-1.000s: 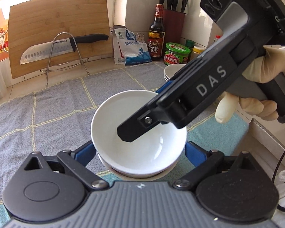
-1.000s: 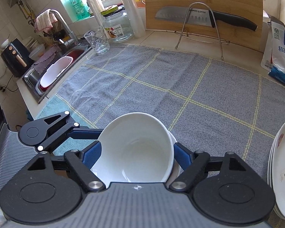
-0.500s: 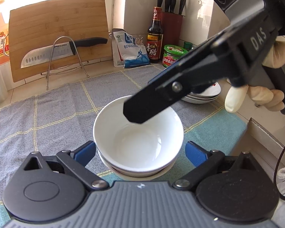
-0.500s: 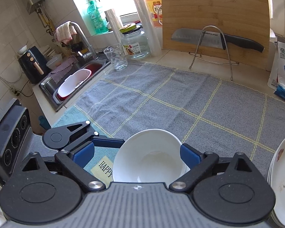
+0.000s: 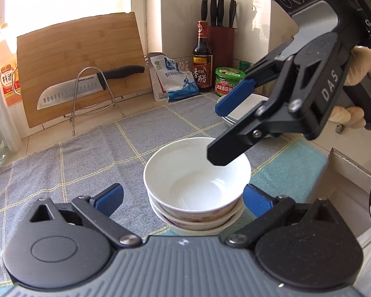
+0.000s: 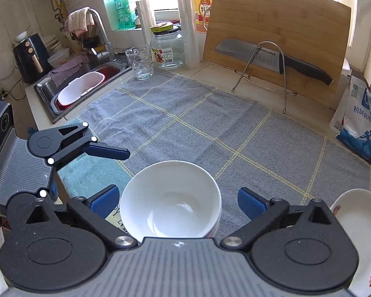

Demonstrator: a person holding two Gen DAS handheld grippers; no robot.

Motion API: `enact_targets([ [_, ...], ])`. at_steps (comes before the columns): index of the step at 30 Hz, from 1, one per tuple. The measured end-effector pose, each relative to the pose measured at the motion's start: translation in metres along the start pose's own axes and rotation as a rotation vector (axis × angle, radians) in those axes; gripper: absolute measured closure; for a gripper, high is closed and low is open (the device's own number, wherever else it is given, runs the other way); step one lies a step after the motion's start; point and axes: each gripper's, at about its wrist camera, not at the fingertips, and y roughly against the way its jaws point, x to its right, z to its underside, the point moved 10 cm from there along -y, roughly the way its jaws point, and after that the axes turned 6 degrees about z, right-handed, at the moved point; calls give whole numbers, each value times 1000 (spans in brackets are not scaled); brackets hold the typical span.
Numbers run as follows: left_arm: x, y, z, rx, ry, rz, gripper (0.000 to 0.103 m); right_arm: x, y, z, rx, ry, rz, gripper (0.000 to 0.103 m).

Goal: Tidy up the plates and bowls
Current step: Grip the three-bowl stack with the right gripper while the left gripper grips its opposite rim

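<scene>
Grey cloth is holding my bowl stack, and I am letting go, right claw and left claw both just opening wide around it, plates probably next.

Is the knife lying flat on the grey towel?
No, the knife rests on a wire stand against the cutting board.

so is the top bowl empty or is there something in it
Empty. The top bowl sits upright, nested on the stack, and its white inside is bare down to the bottom in both views.
</scene>
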Motion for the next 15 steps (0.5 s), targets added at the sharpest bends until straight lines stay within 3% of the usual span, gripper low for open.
enact_targets([
  [8,-1,-1,19,-76,-77,73,1,-4,13,27,-26,116,36,0],
  [15,-7,-22,42,-161,-110,122,1,-7,-21,74,-120,175,55,0],
])
